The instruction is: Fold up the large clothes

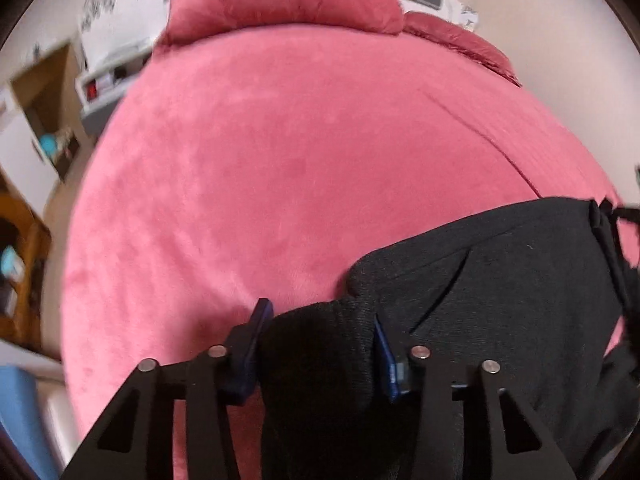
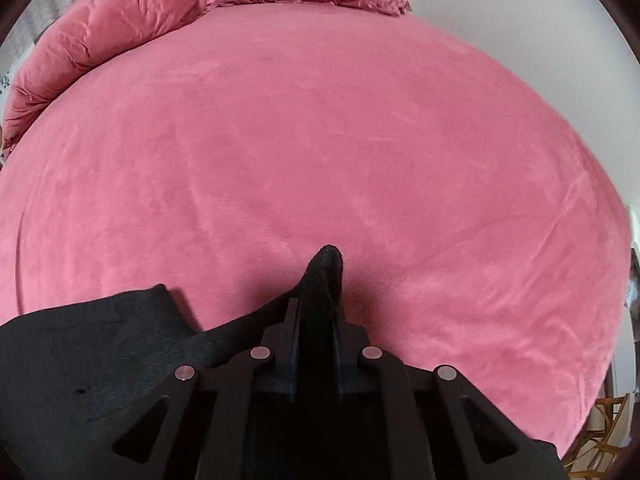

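A pink velvety bedspread (image 2: 320, 152) covers the bed, pillows (image 1: 280, 0) at its far end. The black garment (image 1: 500, 272) lies at the near edge. The left gripper (image 1: 318, 340), angled downward, has its jaws half apart around a bunched fold; the right gripper (image 2: 318, 312) pinches another fold tightly.

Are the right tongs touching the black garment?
Touching. The right wrist view shows the right tongs nearly closed, with a ridge of the black garment pinched between the fingers and sticking out past the tips.
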The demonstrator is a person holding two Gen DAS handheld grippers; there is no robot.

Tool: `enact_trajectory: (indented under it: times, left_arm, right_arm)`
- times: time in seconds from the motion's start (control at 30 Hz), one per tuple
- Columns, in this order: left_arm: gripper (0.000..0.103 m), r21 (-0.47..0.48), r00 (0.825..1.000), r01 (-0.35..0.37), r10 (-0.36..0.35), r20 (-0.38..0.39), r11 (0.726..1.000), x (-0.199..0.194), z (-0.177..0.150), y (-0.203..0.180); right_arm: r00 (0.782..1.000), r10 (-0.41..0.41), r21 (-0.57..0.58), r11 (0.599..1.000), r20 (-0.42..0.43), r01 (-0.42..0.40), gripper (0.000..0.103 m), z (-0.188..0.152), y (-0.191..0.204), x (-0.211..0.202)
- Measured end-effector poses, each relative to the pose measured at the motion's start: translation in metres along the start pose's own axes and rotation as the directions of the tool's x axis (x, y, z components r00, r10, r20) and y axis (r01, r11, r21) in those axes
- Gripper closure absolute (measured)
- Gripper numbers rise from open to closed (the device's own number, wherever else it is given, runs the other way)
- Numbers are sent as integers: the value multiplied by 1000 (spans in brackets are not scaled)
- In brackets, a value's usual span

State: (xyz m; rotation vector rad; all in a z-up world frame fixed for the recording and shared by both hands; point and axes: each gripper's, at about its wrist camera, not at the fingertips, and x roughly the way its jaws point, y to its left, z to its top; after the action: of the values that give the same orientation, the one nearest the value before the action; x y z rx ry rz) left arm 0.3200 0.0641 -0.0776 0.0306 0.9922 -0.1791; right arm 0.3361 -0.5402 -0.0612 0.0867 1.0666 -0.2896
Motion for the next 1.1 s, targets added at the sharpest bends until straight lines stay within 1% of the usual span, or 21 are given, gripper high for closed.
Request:
enact_trajectory:
  times: [0.07, 0.17, 0.23, 0.3, 0.37, 0.47, 0.53, 0.57, 0.63, 0.7, 0.77, 0.8, 0.83, 0.87, 0.9, 0.93, 0.97, 1.0, 1.03, 1.07, 1.1]
  left_arm:
    - [64, 22, 995, -64, 62, 82, 998, -17, 4, -8]
    - [67, -34, 981, -98, 102, 168, 995, -37, 13, -5]
    - [69, -60, 971, -111, 121, 205, 992, -44, 23, 0]
    - [69, -55, 960, -142, 151, 235, 988, -45, 31, -3]
    - [70, -61, 951, -171, 181, 252, 983, -44, 37, 5]
    - [71, -112, 940, -207, 229, 253, 972, -42, 46, 25]
    - [71, -151, 929, -250, 280, 241, 957, -33, 57, 50]
    - [71, -157, 926, -263, 295, 235, 952, -28, 65, 57]
    - [72, -180, 918, -299, 334, 213, 937, -19, 71, 78]
    - [72, -199, 924, -303, 339, 180, 932, -6, 76, 99]
    - [72, -168, 919, -330, 357, 170, 929, 10, 81, 105]
    - [71, -131, 910, -357, 376, 174, 925, 22, 83, 103]
    - [70, -109, 904, -378, 392, 168, 919, 31, 83, 101]
    - [66, -85, 902, -398, 407, 144, 913, 45, 82, 99]
    - [62, -62, 903, -411, 416, 109, 909, 61, 83, 99]
    - [55, -39, 896, -432, 434, 90, 901, 74, 79, 99]
    - [50, -35, 892, -440, 441, 96, 897, 79, 76, 100]
    - [36, -36, 883, -455, 456, 108, 890, 80, 73, 101]
    - [21, -43, 867, -480, 481, 127, 876, 78, 71, 103]
    - [14, -63, 858, -492, 496, 135, 868, 74, 69, 109]
    - [7, -90, 863, -478, 486, 135, 874, 69, 68, 116]
  right_arm:
    - [998, -24, 16, 1000, 52, 23, 91, 1, 0, -17]
    - [988, -69, 33, 997, 140, 65, 91, 6, -1, -46]
    - [974, -100, 65, 994, 203, 89, 91, 17, -5, -67]
    - [958, -129, 106, 989, 256, 105, 91, 32, -13, -80]
    - [938, -166, 150, 981, 305, 125, 92, 54, -27, -93]
    - [898, -246, 217, 960, 364, 175, 92, 93, -38, -110]
    - [876, -285, 275, 944, 389, 185, 92, 112, -49, -118]
    - [870, -292, 300, 937, 396, 178, 92, 118, -54, -121]
    - [869, -296, 357, 922, 396, 152, 92, 137, -67, -116]
    - [870, -285, 394, 912, 402, 116, 92, 154, -74, -107]
    - [871, -294, 427, 897, 395, 109, 92, 169, -76, -89]
    - [873, -292, 439, 893, 391, 102, 91, 175, -73, -77]
    - [882, -272, 449, 890, 385, 79, 88, 178, -71, -62]
    - [903, -236, 451, 891, 360, 53, 78, 180, -68, -41]
    - [926, -222, 458, 887, 306, 61, 71, 179, -66, -19]
    - [943, -223, 460, 883, 248, 88, 60, 178, -63, -2]
    - [958, -224, 454, 883, 176, 123, 58, 174, -60, 19]
    - [965, -217, 448, 884, 147, 131, 58, 169, -58, 30]
    - [973, -190, 439, 891, 129, 116, 57, 161, -56, 40]
    - [978, -166, 430, 898, 124, 98, 56, 151, -57, 46]
    - [980, -161, 424, 901, 120, 96, 55, 145, -59, 47]
